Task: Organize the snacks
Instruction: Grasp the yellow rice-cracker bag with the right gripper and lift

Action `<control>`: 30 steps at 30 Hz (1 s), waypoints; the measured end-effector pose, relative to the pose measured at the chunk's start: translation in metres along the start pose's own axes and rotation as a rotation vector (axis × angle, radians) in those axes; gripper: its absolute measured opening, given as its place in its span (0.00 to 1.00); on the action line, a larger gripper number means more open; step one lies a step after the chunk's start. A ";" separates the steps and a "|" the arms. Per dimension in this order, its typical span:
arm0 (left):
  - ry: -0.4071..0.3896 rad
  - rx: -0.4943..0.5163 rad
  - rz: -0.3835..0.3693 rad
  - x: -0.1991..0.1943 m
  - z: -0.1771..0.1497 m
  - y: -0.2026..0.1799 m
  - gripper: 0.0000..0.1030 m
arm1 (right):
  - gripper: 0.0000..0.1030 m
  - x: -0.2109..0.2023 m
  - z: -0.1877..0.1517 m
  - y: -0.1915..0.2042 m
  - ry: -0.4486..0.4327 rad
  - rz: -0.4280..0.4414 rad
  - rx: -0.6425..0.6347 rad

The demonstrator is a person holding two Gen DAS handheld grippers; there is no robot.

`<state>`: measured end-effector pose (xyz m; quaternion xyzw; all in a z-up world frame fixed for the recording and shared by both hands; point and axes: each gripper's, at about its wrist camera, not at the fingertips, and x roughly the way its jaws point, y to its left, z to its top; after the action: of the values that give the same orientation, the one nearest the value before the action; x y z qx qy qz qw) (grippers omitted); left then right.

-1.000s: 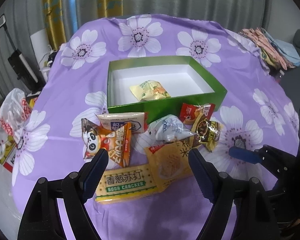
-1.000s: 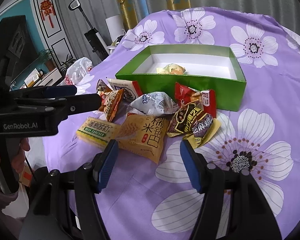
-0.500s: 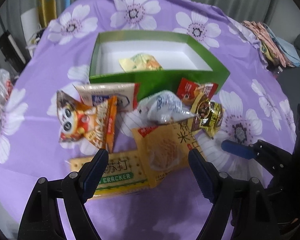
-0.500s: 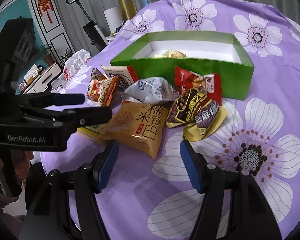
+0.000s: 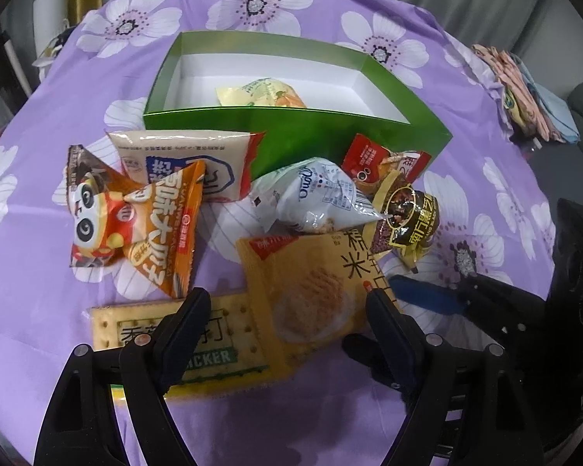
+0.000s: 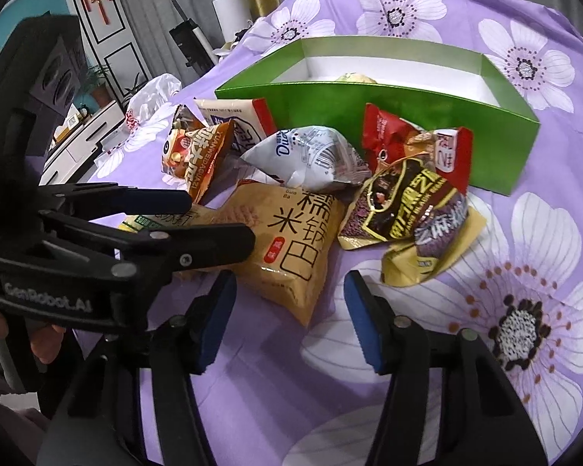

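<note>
A green box point(image 5: 311, 132) holds one pale yellow snack point(image 5: 264, 93). In front of it lie several packets. Among them are a yellow rice-cracker packet point(image 5: 311, 291), a soda-cracker packet point(image 5: 182, 334), an orange panda packet point(image 5: 136, 213), a silver-white packet point(image 5: 318, 194) and a black-and-gold packet point(image 6: 404, 209). My left gripper point(image 5: 287, 306) hangs open just above the yellow and soda-cracker packets. My right gripper point(image 6: 289, 291) is closing. The near corner of the yellow packet point(image 6: 287, 240) lies between its blue pads point(image 6: 213, 322), which do not press on it.
Purple flowered cloth point(image 6: 486, 349) covers the table. Folded cloths point(image 5: 524, 93) lie at its far right edge. Beyond the left edge are a white plastic bag point(image 6: 151, 97), an upright vacuum cleaner point(image 6: 186, 42) and a low cabinet point(image 6: 77, 132). A hand point(image 6: 39, 338) holds the left gripper.
Both grippers have sunk closer to the snack pile. The left now tilts down over the soda-cracker and yellow packets. The right gripper's jaws have narrowed.
</note>
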<state>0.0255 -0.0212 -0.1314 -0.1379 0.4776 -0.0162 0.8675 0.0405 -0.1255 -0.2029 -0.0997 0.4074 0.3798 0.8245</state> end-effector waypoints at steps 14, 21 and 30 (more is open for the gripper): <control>0.002 0.009 -0.099 0.005 0.007 0.003 0.48 | 0.28 0.009 0.006 0.006 -0.003 0.008 -0.028; 0.006 0.020 -0.111 -0.001 0.004 -0.001 0.48 | 0.24 0.001 0.002 0.009 -0.035 0.017 -0.009; -0.045 0.065 -0.121 -0.033 0.002 -0.014 0.48 | 0.23 -0.031 0.002 0.021 -0.098 0.009 -0.014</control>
<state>0.0108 -0.0291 -0.0996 -0.1388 0.4482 -0.0811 0.8794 0.0147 -0.1269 -0.1752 -0.0849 0.3641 0.3909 0.8411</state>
